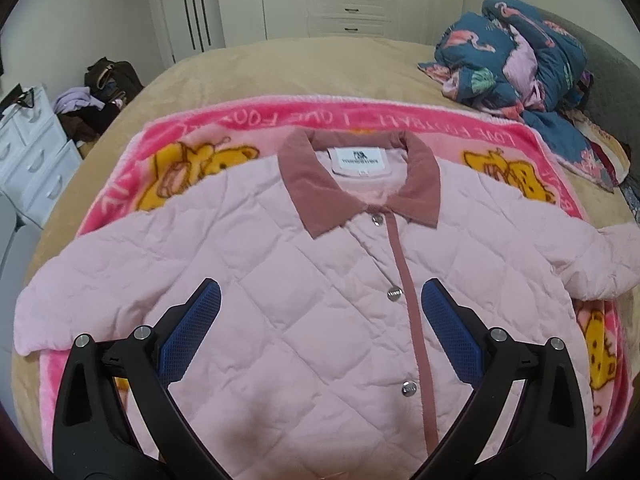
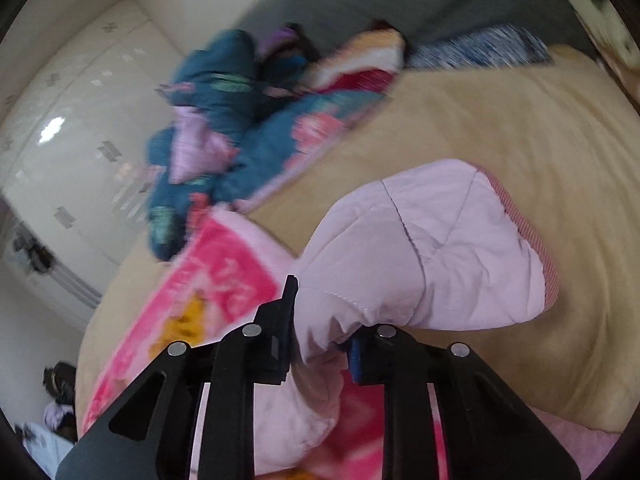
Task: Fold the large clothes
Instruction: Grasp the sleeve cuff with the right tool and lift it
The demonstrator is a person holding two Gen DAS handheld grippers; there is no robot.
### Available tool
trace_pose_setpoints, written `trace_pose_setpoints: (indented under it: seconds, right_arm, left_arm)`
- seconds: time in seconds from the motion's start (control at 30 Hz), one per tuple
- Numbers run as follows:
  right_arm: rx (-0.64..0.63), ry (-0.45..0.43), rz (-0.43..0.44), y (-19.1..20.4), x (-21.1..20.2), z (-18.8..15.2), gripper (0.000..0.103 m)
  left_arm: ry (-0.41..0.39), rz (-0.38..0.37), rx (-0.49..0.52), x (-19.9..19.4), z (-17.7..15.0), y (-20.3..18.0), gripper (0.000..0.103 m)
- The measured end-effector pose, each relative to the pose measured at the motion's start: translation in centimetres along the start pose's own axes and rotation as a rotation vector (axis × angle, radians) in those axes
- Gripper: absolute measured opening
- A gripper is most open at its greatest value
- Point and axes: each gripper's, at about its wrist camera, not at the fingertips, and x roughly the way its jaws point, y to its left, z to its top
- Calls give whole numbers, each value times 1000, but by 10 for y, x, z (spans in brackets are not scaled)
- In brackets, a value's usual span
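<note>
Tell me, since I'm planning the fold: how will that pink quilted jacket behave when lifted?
Probably floppy: the sleeve bunches and droops where the right tongs pinch it. Likely light for its bulk, being puffy quilting. The jacket should drag rather than slide on the fleecy blanket.

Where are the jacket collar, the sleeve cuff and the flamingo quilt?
jacket collar (image 1: pixel 308 184): left wrist view, on its left flap.
sleeve cuff (image 2: pixel 532 240): right wrist view, on the striped rim at the sleeve end.
flamingo quilt (image 1: pixel 516 52): left wrist view, on the heap's top.
</note>
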Motion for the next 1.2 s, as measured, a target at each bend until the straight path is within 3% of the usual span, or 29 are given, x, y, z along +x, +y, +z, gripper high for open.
trace_pose_setpoints:
  seconds: [0.2, 0.6, 1.2]
  right_arm:
    - [-128, -51, 129, 78, -29, 7, 18]
    - [-300, -81, 279, 199, -67, -15, 18]
    - [-423, -23, 411, 288, -75, -84, 18]
  left_arm:
    - [2, -30, -48, -2, -3, 23, 94]
    - [-8, -44, -91, -13, 3, 65, 94]
    - [-14, -118, -166, -22, 1, 107, 94]
